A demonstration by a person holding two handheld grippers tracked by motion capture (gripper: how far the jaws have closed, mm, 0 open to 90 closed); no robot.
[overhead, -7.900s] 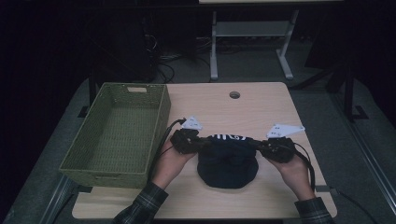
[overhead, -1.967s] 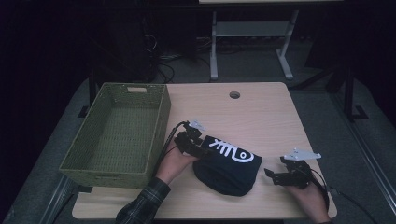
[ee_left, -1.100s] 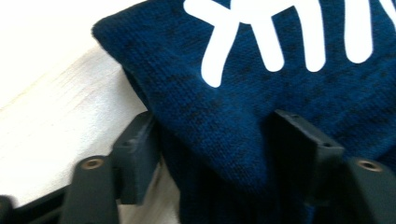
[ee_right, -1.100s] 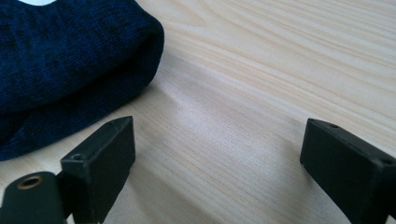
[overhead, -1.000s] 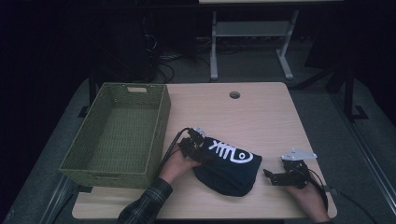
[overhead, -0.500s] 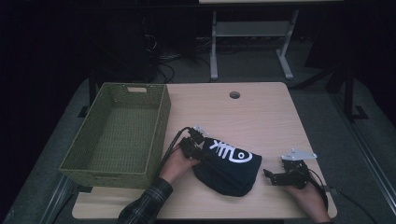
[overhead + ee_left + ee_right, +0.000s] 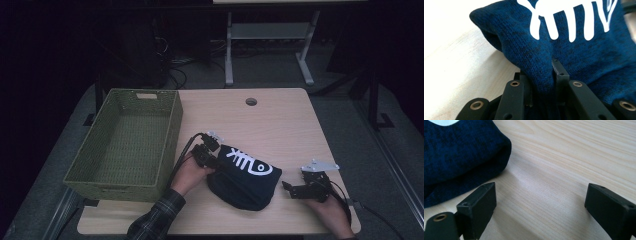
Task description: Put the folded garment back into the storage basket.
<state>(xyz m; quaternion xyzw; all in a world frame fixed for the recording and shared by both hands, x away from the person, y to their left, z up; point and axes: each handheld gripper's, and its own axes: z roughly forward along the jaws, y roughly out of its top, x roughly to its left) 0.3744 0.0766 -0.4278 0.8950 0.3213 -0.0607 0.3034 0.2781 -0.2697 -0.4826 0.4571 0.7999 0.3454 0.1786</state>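
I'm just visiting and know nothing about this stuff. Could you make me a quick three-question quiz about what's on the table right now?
1. True or false: the left gripper is shut on a fold of the dark blue garment.
2. Are the right gripper jaws open or shut?
3. The green basket stands at which side of the garment: (a) left, (b) right?

Key: 1 true. 2 open, over the bare table beside the garment. 3 (a).

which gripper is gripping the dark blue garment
The left gripper: its jaws pinch a fold of the dark blue garment. The right gripper sits open beside it.
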